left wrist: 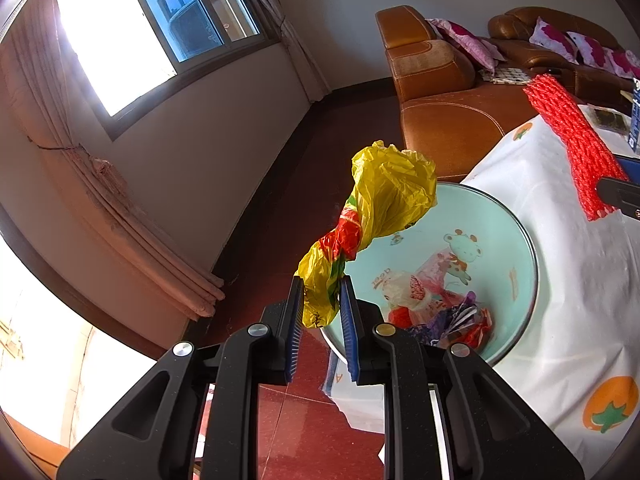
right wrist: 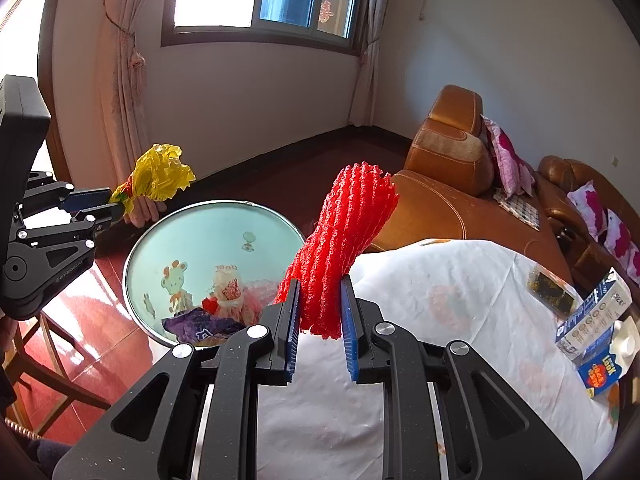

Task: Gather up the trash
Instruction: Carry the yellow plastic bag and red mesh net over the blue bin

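Only the right view shows cartons (right wrist: 596,332), both claws pinching: left claw (left wrist: 322,304) yellow bag (left wrist: 384,208), right claw (right wrist: 320,308) red netting (right wrist: 340,248).

Each camera sits close behind its own fingers, looking forward and downward. The left view faces the bin (left wrist: 516,236) from the window side, the right view from above the table (right wrist: 460,280). Both share bin, table and sofa (left wrist: 448,120).

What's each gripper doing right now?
Left gripper: closed on the crumpled yellow plastic bag.
Right gripper: closed on the red foam mesh sleeve.
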Tool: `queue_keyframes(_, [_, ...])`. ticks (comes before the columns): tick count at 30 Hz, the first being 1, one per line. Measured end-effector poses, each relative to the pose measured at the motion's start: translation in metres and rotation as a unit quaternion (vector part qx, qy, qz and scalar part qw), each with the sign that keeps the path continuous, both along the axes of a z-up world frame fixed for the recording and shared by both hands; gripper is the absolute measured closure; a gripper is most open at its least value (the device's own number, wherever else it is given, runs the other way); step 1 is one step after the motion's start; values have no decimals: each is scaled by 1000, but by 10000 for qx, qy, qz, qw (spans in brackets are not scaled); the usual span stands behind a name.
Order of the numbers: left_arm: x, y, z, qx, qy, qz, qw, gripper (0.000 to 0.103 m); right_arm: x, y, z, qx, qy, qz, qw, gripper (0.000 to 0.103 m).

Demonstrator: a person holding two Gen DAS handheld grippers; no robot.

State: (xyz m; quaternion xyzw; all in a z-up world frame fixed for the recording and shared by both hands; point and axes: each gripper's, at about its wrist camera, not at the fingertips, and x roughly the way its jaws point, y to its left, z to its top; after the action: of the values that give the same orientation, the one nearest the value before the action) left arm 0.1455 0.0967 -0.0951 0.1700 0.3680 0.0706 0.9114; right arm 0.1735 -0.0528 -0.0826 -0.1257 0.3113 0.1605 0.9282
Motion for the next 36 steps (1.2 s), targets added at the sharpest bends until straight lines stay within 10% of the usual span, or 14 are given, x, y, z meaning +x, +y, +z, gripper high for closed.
queue_keyframes(36, [24, 20, -8, 116, 151, 212, 9996, 85, 26, 34, -8, -94, 126, 325, 9994, 83])
